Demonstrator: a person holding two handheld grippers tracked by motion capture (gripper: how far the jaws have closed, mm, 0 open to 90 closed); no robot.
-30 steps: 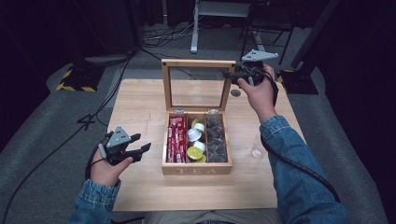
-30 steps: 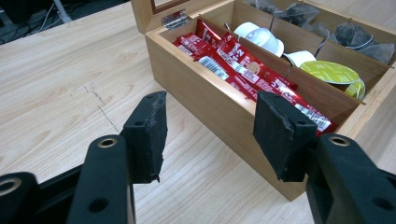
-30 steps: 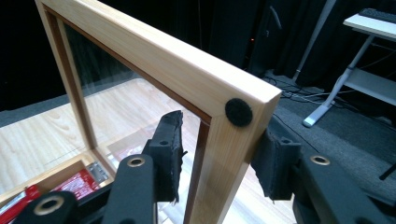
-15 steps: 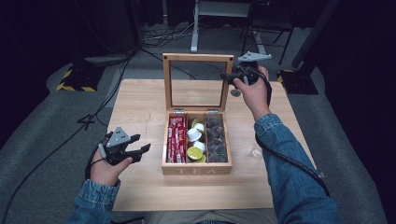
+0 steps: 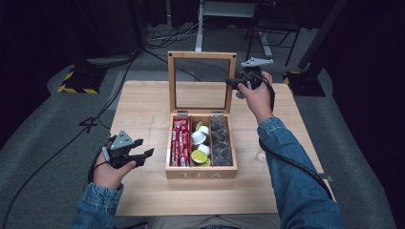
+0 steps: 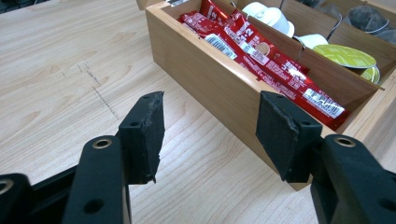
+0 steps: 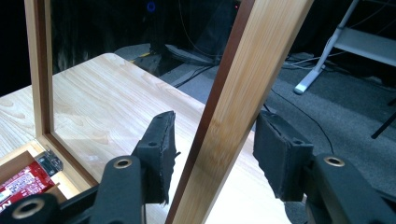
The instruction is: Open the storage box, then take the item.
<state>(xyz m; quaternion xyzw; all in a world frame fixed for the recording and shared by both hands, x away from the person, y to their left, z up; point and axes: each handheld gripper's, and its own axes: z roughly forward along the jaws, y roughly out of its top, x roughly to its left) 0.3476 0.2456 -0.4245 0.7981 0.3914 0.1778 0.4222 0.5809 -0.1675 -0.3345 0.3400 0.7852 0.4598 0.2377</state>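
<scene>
Since a second earlier, little had changed on the left: the left gripper (image 5: 143,156) kept its place over the table's (image 5: 143,109) near-left part, just beside the tea box (image 5: 201,172), and its jaws had just been opening a little with nothing between them. In the left gripper view they stood apart and empty, aimed at the box's side wall, the red sachets (image 6: 261,51) lying in the nearest compartment. That hand (image 5: 109,172) lay low with the forearm coming in from the bottom edge, the gripper pointing across toward the box.

On the right, the hand (image 5: 258,98) had sunk somewhat along the upright lid (image 5: 202,56), from near its top corner to partway down its right frame edge. The right gripper (image 7: 212,154) straddled that wooden edge; its jaws had been opening earlier in the second, and the pads (image 7: 161,154) stood clear of the wood on both sides, so the lid was released, not clamped. The right arm reached forward over the table, the wrist raised, the gripper turned leftward at the lid. The box sat open at the table's middle.
</scene>
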